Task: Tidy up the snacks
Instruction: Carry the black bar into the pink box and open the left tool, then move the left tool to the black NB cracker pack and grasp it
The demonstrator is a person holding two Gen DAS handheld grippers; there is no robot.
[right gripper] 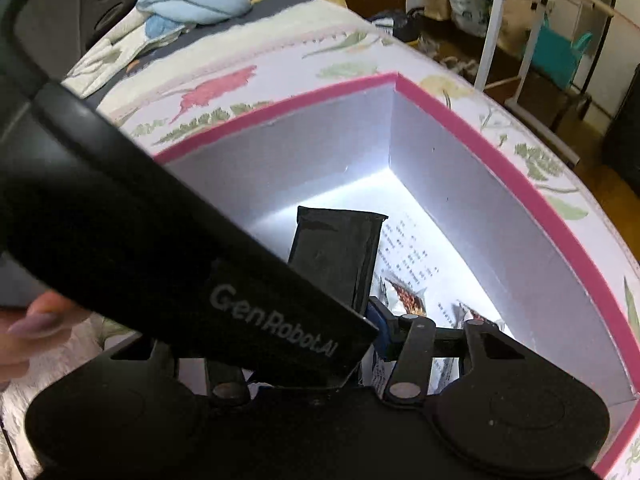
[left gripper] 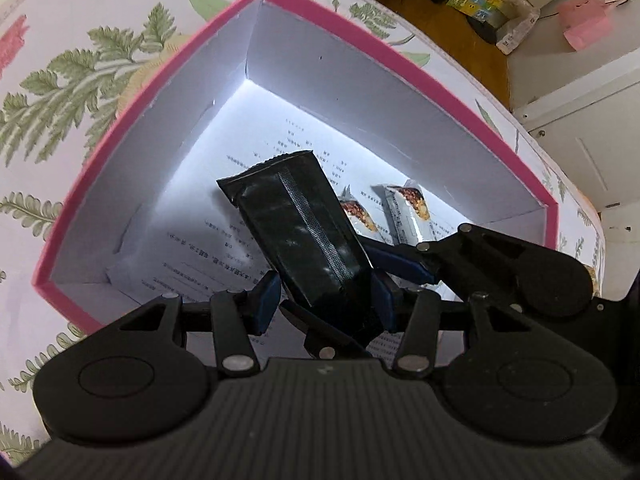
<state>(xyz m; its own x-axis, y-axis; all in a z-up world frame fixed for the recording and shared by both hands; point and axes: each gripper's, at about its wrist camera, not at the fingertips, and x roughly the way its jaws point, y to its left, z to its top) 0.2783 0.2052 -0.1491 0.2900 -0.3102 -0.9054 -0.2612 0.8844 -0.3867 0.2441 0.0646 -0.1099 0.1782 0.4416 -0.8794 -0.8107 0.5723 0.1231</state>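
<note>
A fern-print bedspread (left gripper: 80, 92) fills the left wrist view; on it a pink-rimmed box (left gripper: 404, 56) holds two granola bars (left gripper: 404, 208) right of centre. The left gripper (left gripper: 324, 296) hangs over it, clenching a black snack packet (left gripper: 304, 224) for dropping in.

In the right wrist view the box (right gripper: 500, 140) sits centre; the left tool blocks the right gripper (right gripper: 360, 332), so its grasp is unclear.

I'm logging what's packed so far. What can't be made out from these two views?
- Left wrist view: the black packet in the left gripper shows only its back seam; brand unreadable.
- Both views: white snack bars partly hidden behind packet and grippers; count uncertain.
- Right wrist view: the left gripper's body hides the right gripper's left finger; its hold is unclear.
</note>
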